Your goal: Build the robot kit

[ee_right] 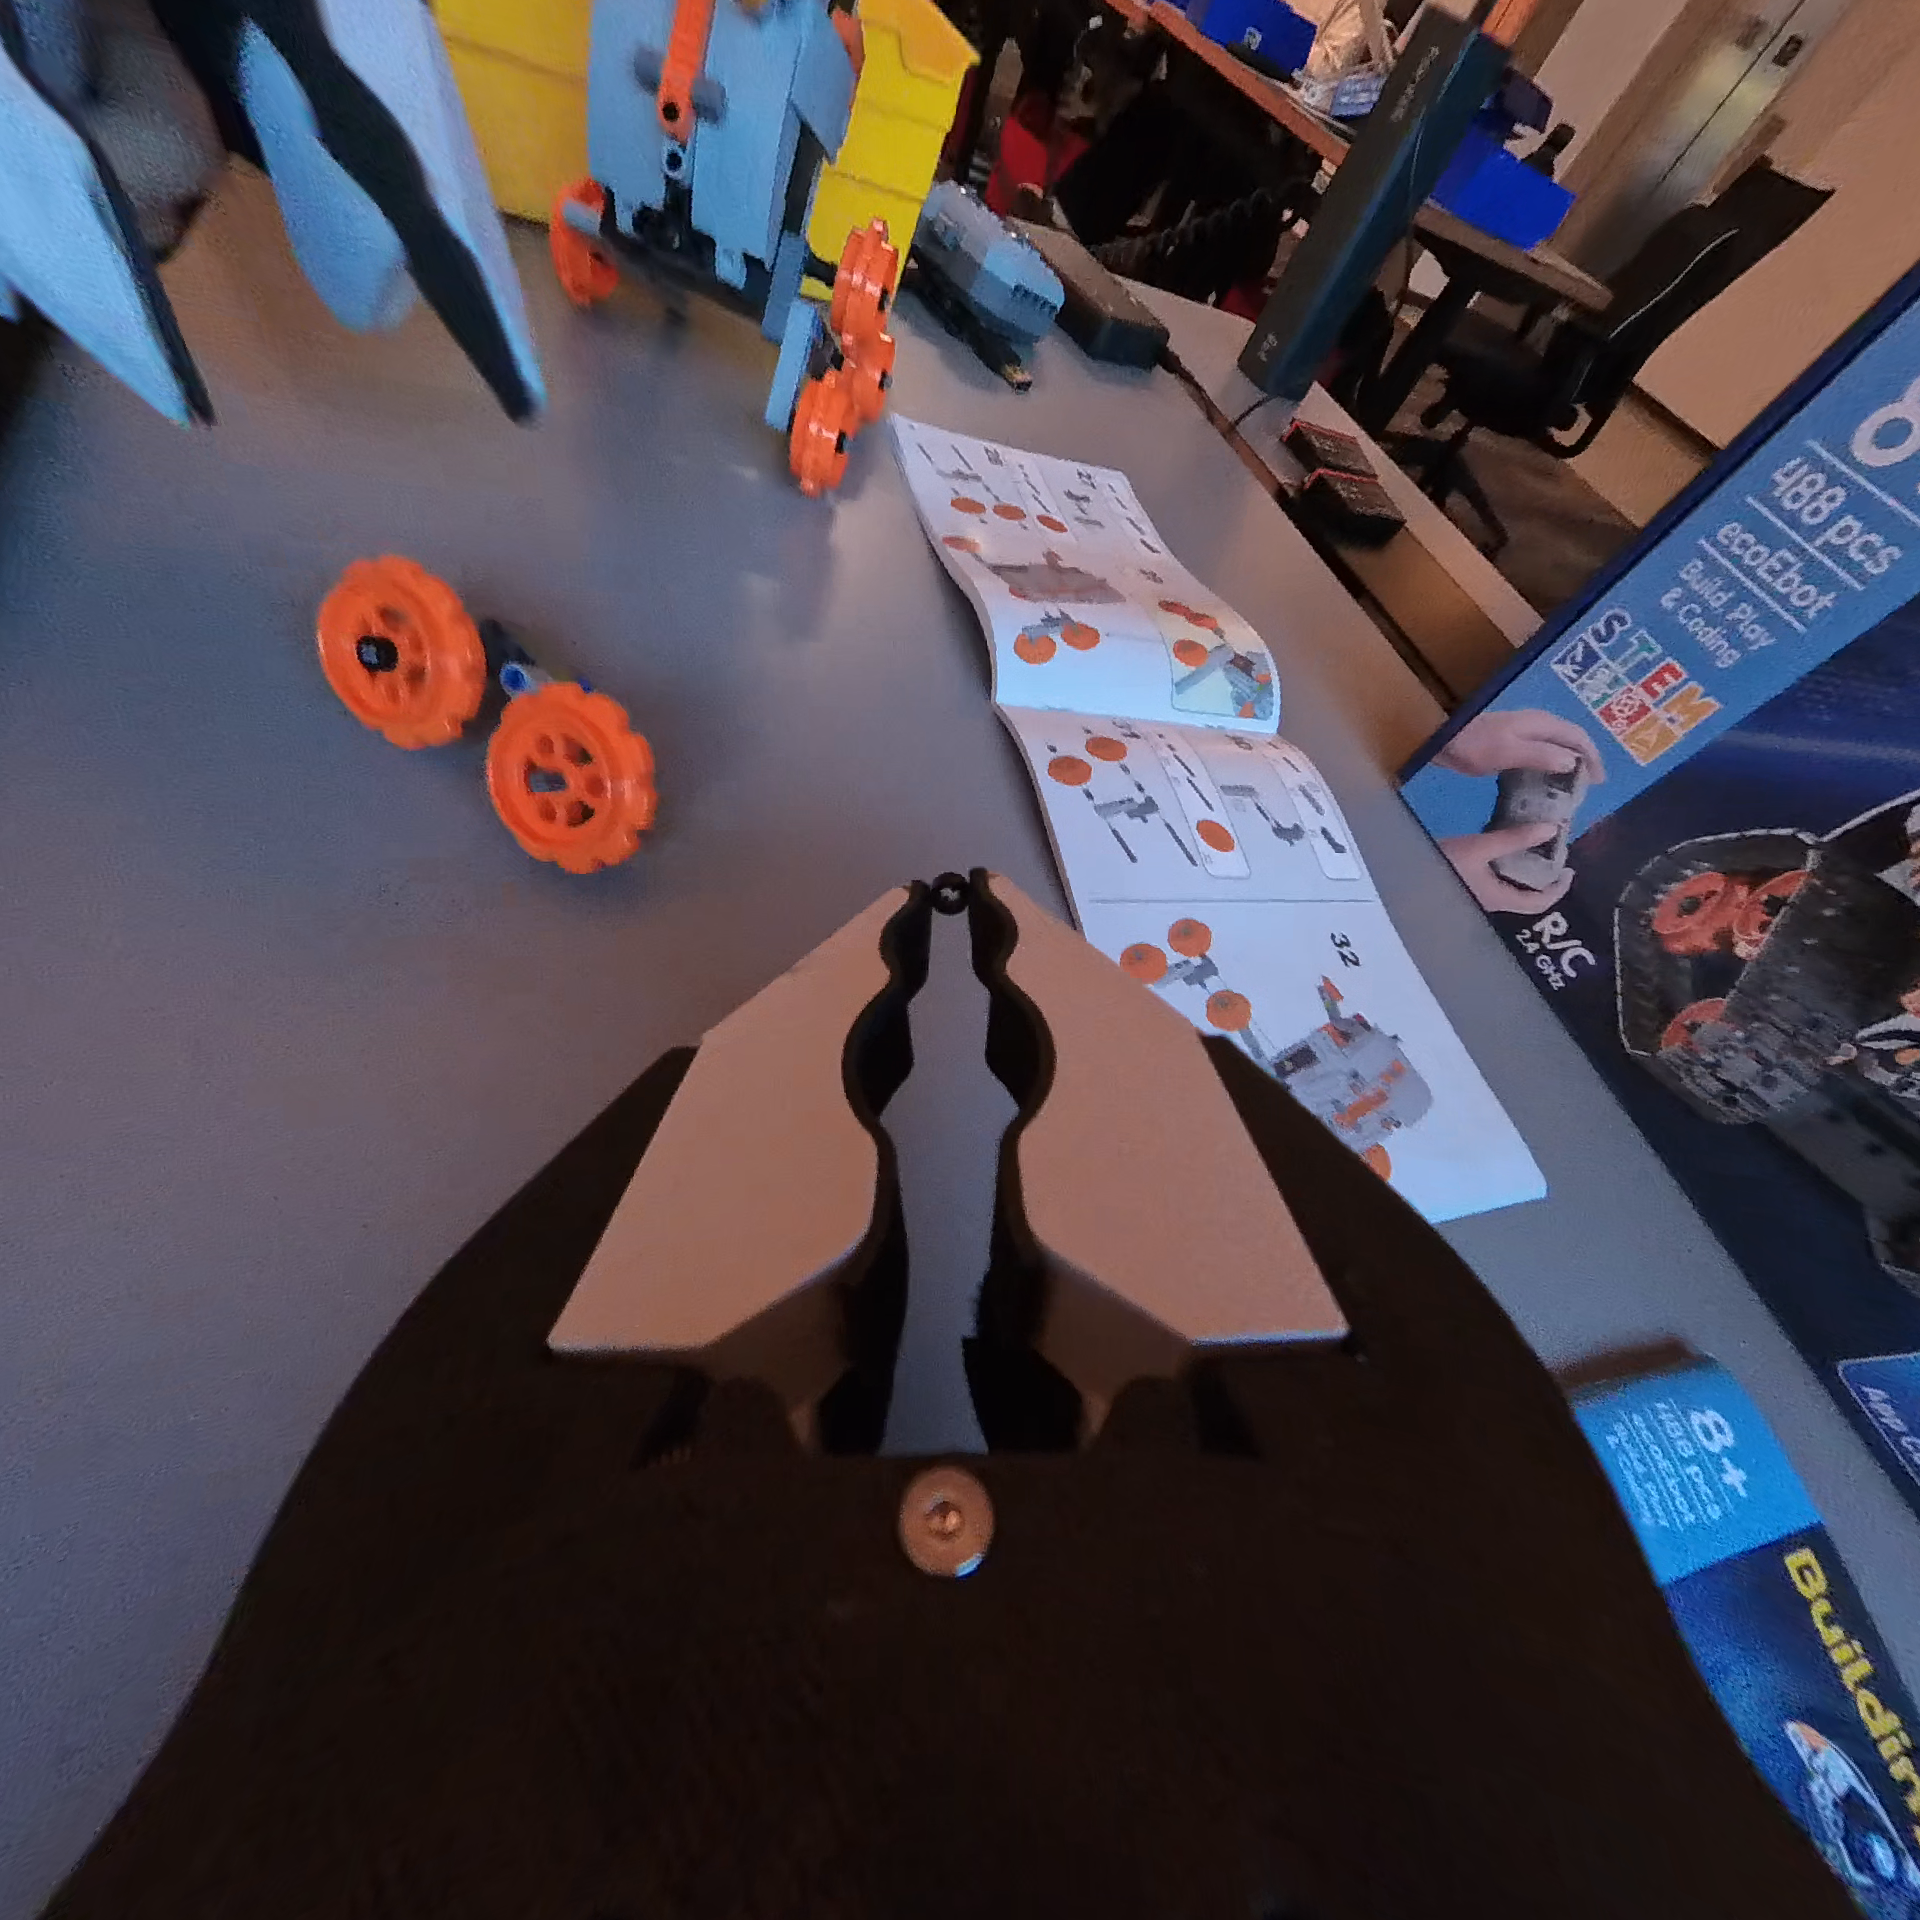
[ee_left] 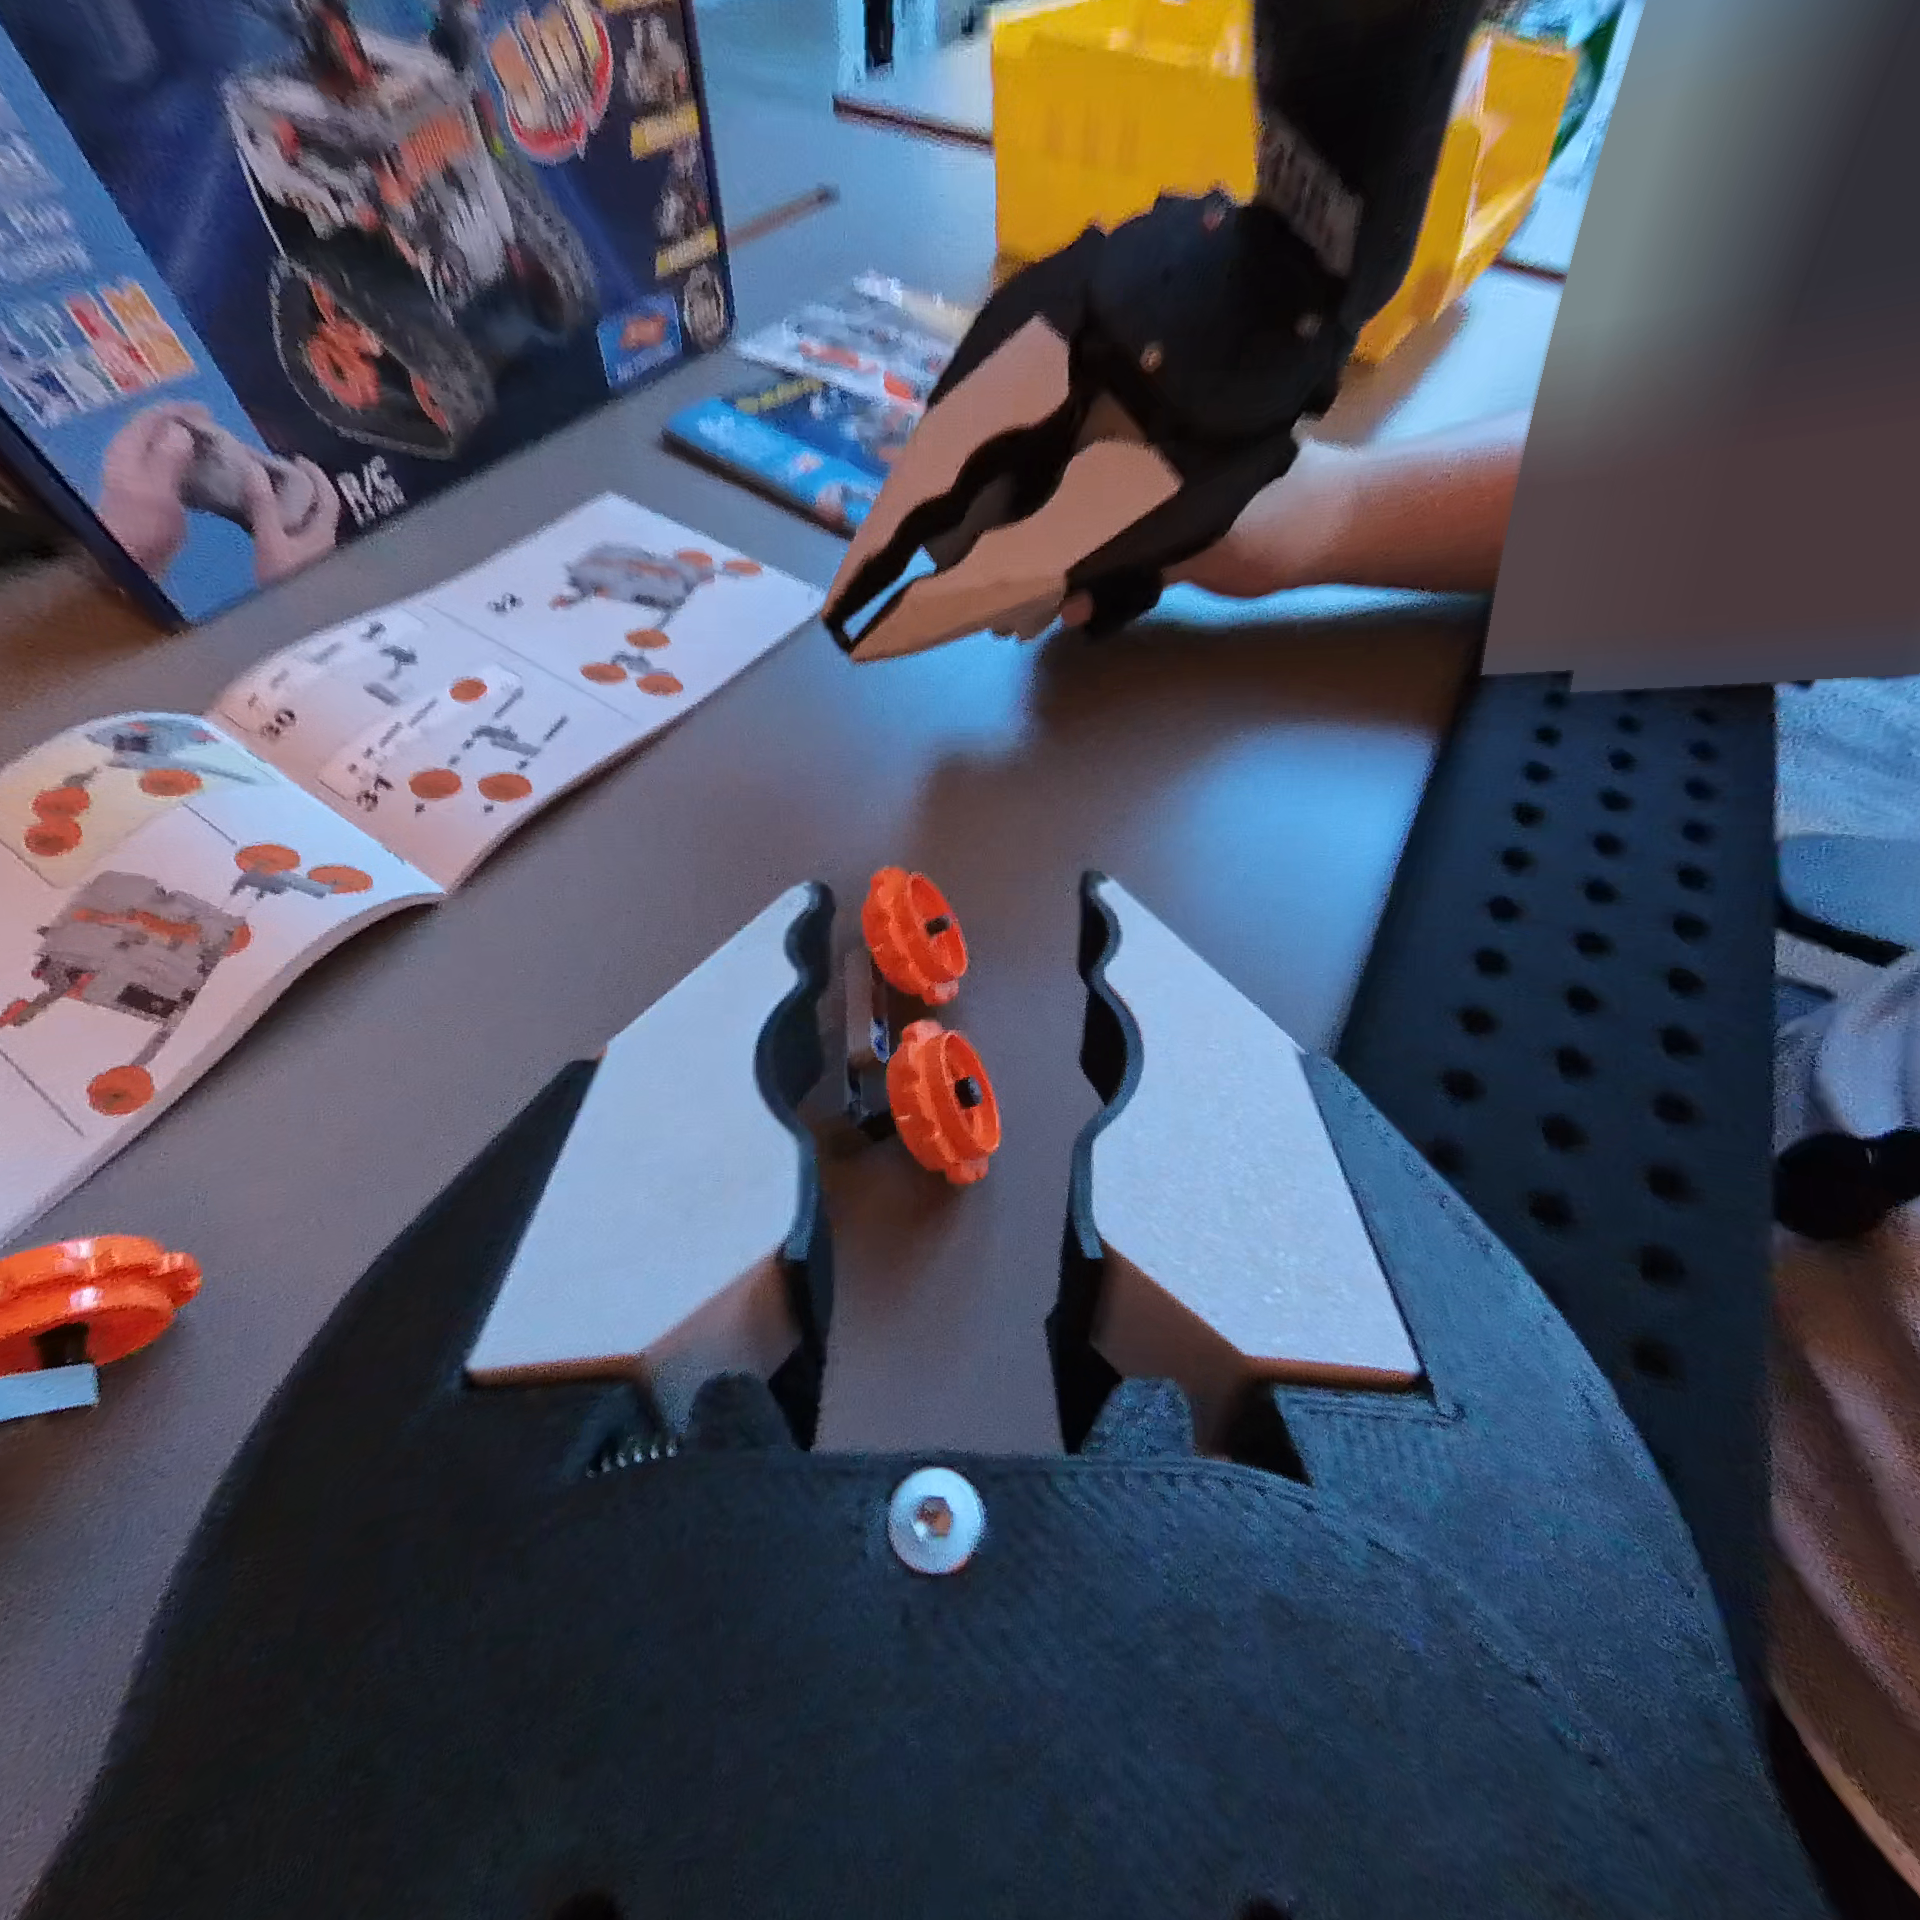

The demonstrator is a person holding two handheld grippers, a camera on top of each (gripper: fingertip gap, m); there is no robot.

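My left gripper is open. A small assembly of two orange wheels on a dark beam lies on the grey table, framed between its fingers. In the right wrist view this wheel assembly lies a short way beyond the left gripper's fingers, untouched. My right gripper is shut on a small black pin at its tips, above the table beside the open instruction booklet. The right gripper also shows in the left wrist view, held by a hand.
A partly built grey model with orange wheels stands before a yellow bin. A blue toy box stands at the right. The booklet, a loose orange wheel and a black perforated panel surround the left gripper. Some 12 centimeters of space lies between my two pairs of fingers. My left gripper is the nearer one to the black perforated panel: about 15 centimeters, against 20 centimeters.
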